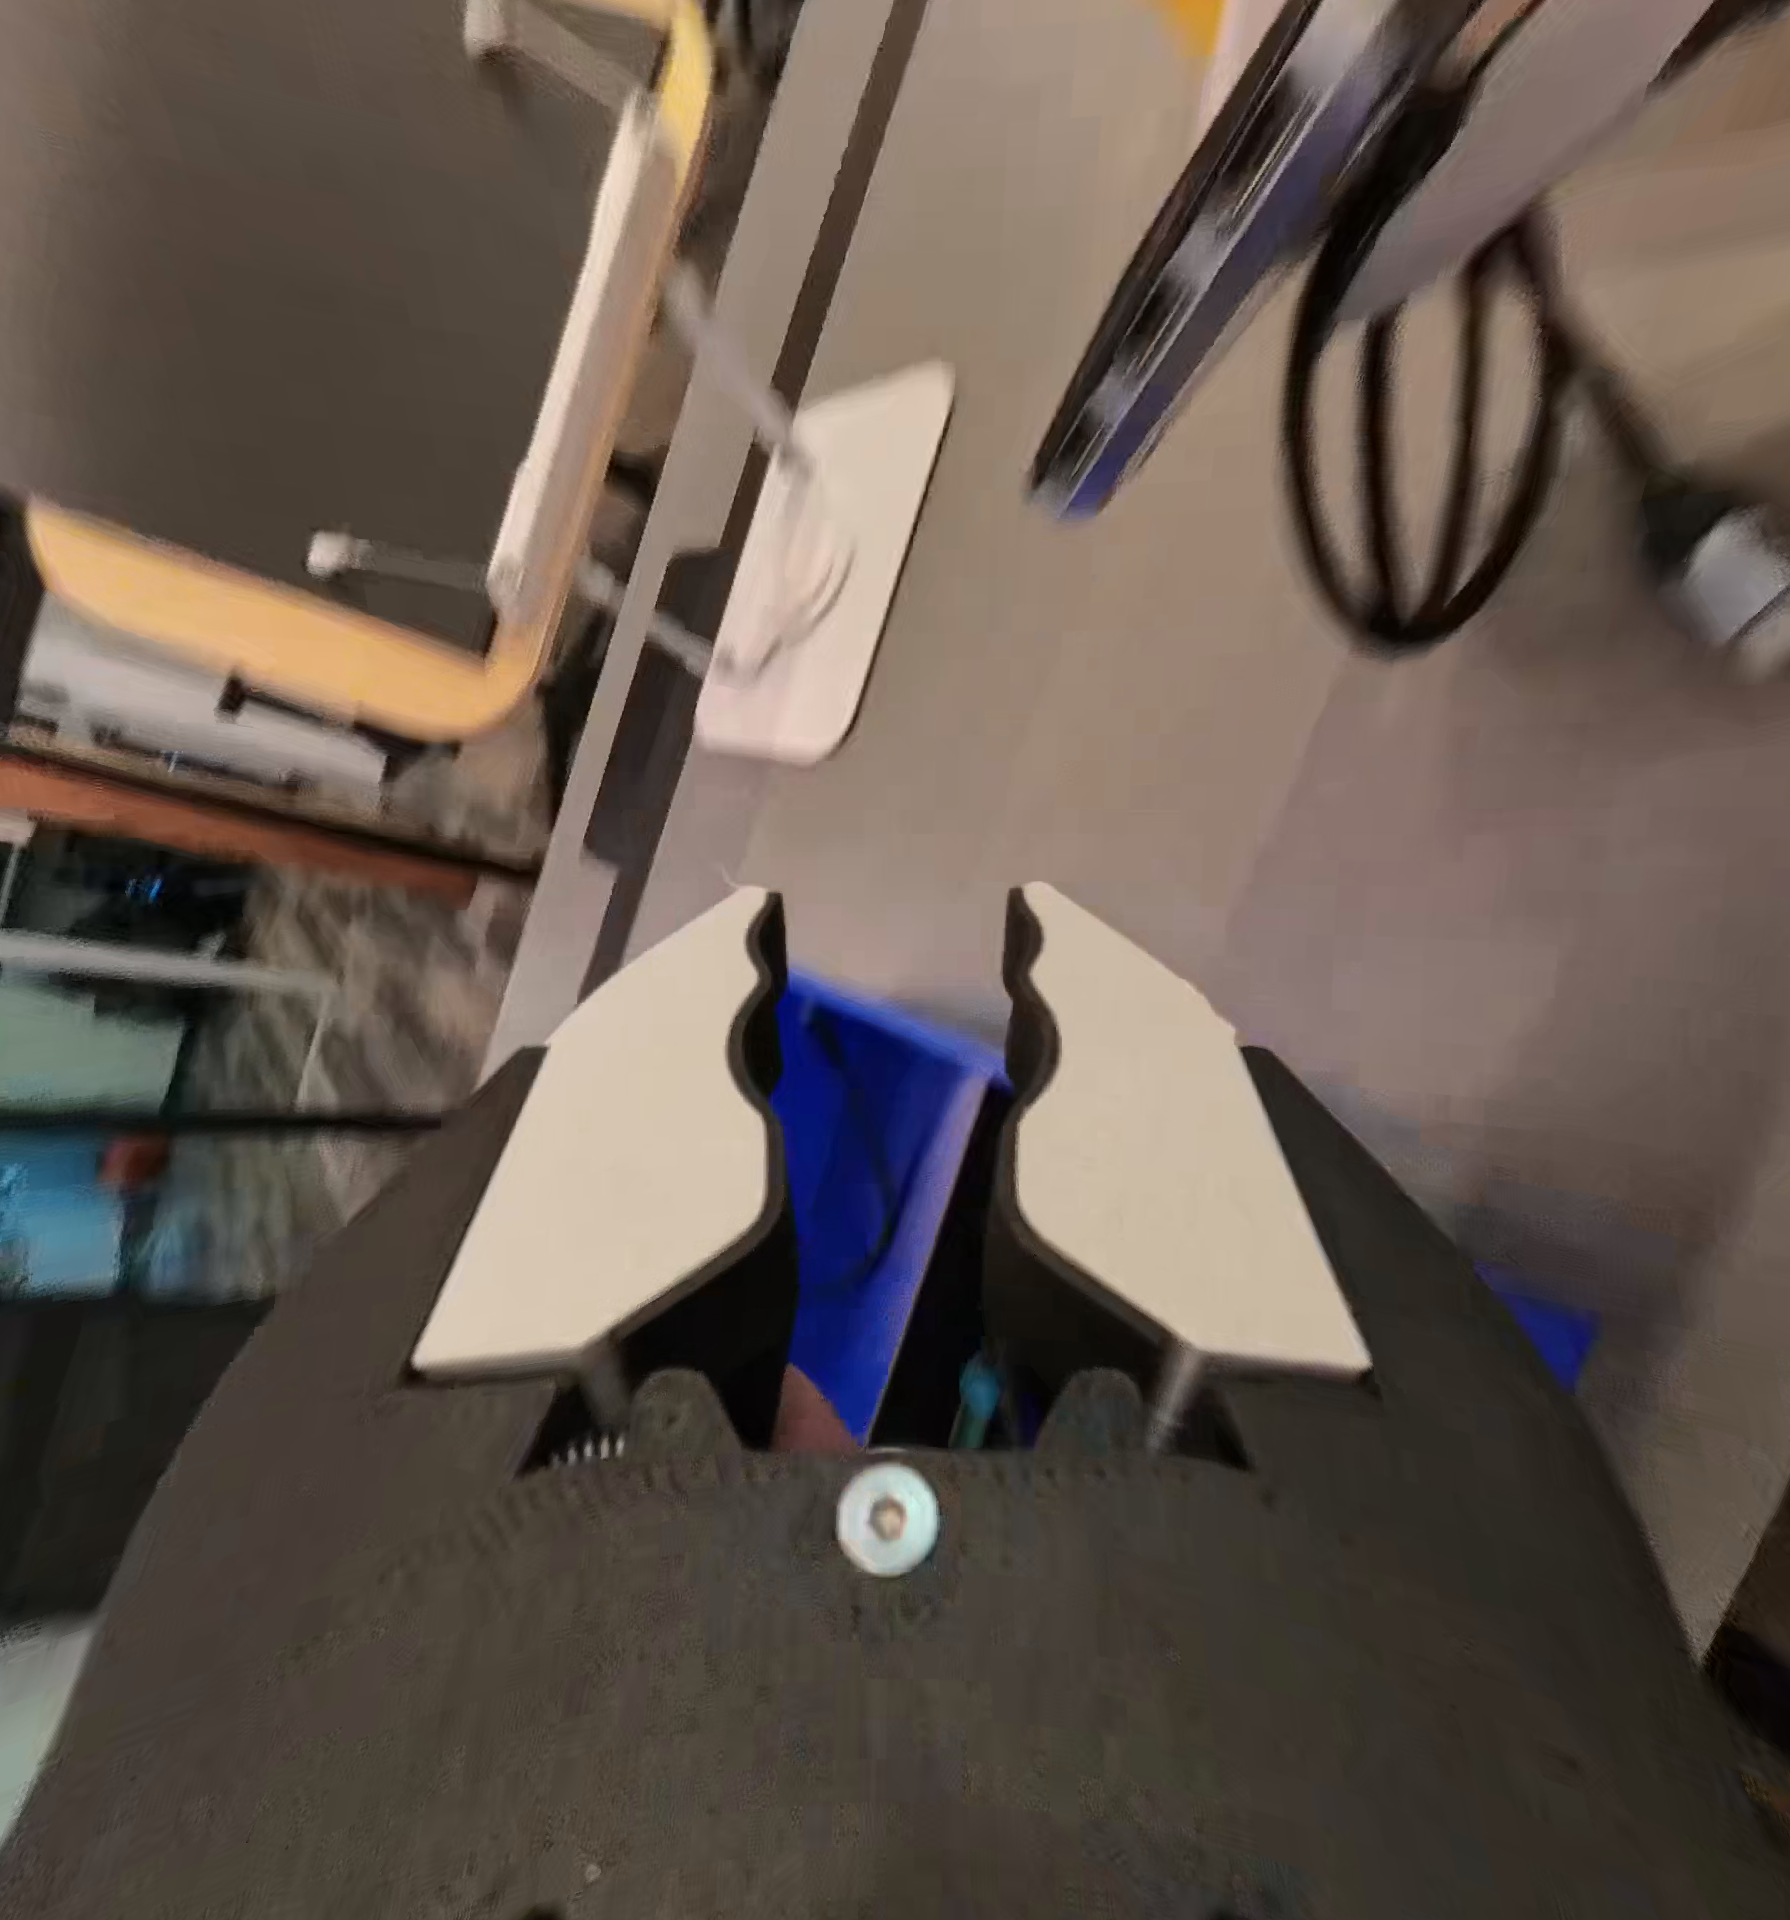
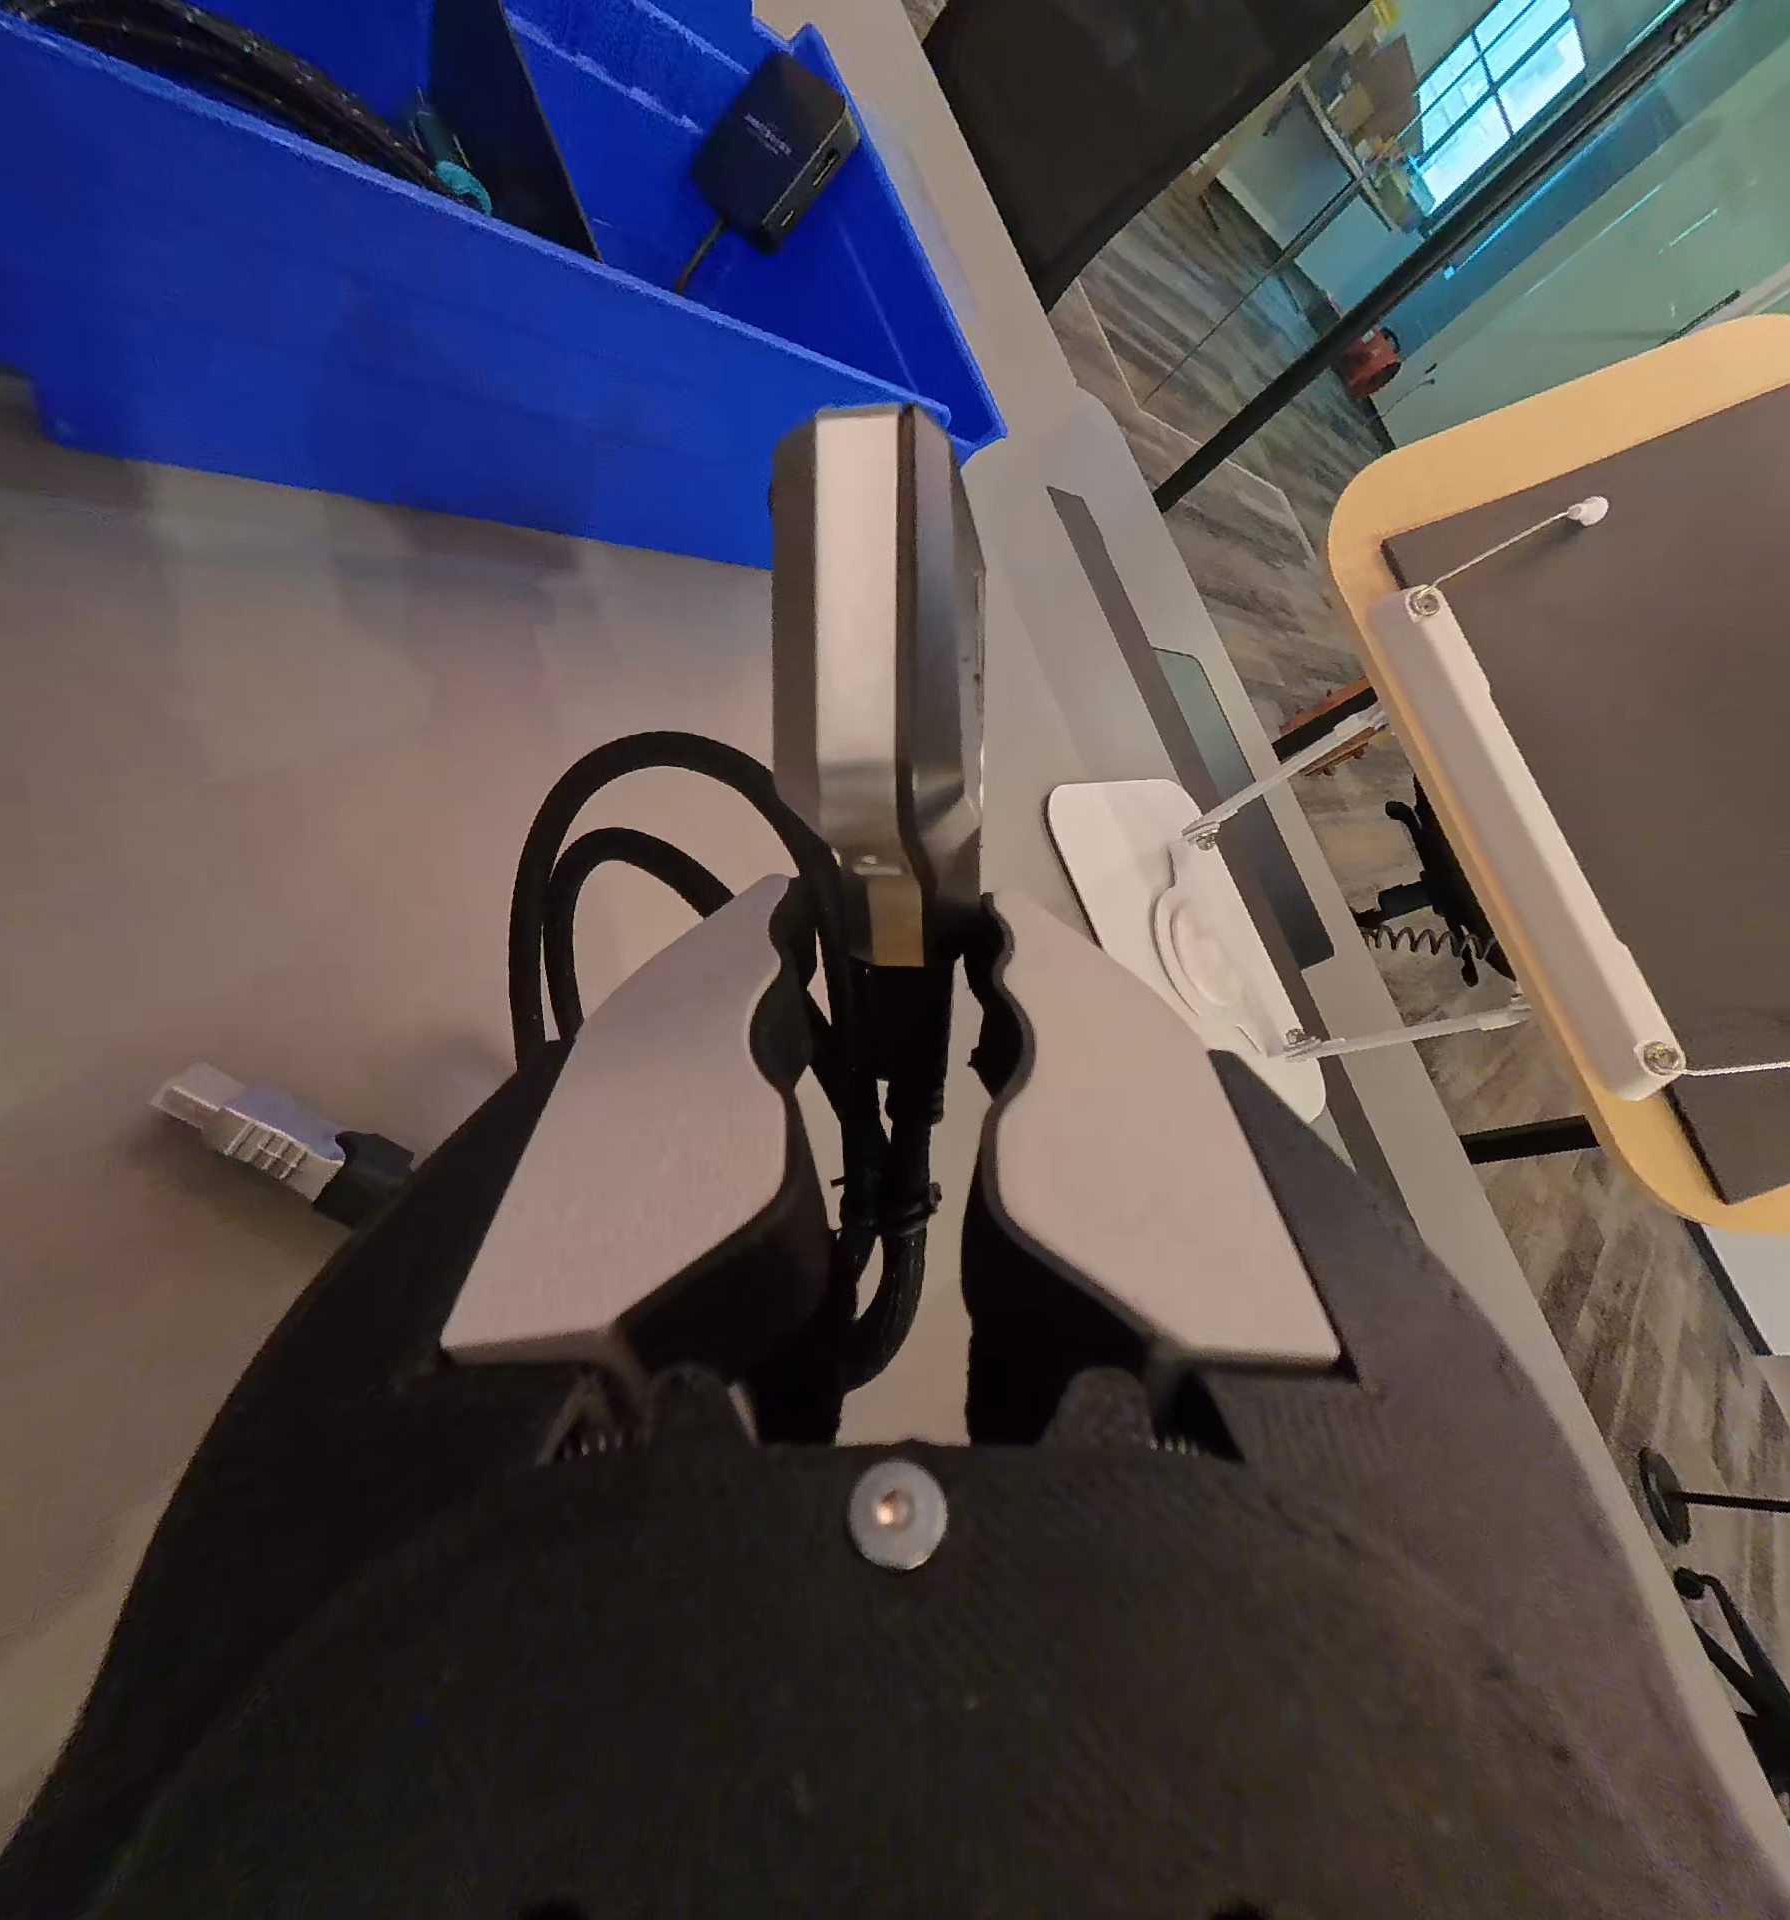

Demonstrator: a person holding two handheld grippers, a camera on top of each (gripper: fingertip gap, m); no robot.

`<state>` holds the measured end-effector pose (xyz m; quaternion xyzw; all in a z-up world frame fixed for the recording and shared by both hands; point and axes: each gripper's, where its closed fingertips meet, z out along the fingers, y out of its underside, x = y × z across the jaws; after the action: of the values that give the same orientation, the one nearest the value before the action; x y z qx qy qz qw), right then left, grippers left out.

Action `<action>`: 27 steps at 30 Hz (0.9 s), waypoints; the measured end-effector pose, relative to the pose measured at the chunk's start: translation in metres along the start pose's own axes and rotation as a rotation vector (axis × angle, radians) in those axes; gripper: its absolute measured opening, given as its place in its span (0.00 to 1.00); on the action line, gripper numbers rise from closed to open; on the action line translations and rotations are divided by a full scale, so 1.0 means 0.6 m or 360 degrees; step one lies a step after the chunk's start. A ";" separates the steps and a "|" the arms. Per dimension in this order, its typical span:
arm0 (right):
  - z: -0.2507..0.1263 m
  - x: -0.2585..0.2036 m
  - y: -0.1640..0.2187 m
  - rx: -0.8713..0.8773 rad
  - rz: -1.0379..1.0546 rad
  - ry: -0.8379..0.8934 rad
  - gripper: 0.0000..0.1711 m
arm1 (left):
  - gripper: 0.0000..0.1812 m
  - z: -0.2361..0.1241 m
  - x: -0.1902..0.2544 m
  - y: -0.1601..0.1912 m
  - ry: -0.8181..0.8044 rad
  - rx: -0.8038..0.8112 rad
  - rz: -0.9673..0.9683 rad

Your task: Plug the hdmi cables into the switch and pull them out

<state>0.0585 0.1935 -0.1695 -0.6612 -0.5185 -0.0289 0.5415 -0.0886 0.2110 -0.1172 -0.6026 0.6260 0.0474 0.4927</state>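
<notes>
One grey table (image 2: 247, 727), seen in both views. One blue bin (image 2: 351, 343) on it holds one small black adapter (image 2: 775, 151) and one dark braided cable (image 2: 247, 73). One white stand base (image 2: 1130, 862) sits near the table edge. One silver HDMI switch (image 2: 870, 665) stands on edge, its lower end between the right gripper's (image 2: 891, 925) fingertips, which pinch it narrowly. One black cable (image 2: 600, 831) loops from that end; one silver plug (image 2: 247, 1127) lies on the table. Left gripper (image 1: 891, 914): fingers parted, nothing between them, above the bin. Left view is blurred.
</notes>
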 end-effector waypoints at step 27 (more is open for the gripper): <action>0.002 -0.003 -0.007 0.0038 -0.0007 -0.0004 0.16 | 0.11 0.080 0.079 0.290 0.0232 -0.0727 -0.0103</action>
<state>0.0541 0.1929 -0.1684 -0.6535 -0.5210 -0.0231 0.5485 -0.1911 0.2557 -0.2668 -0.7201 0.6132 0.1284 0.2983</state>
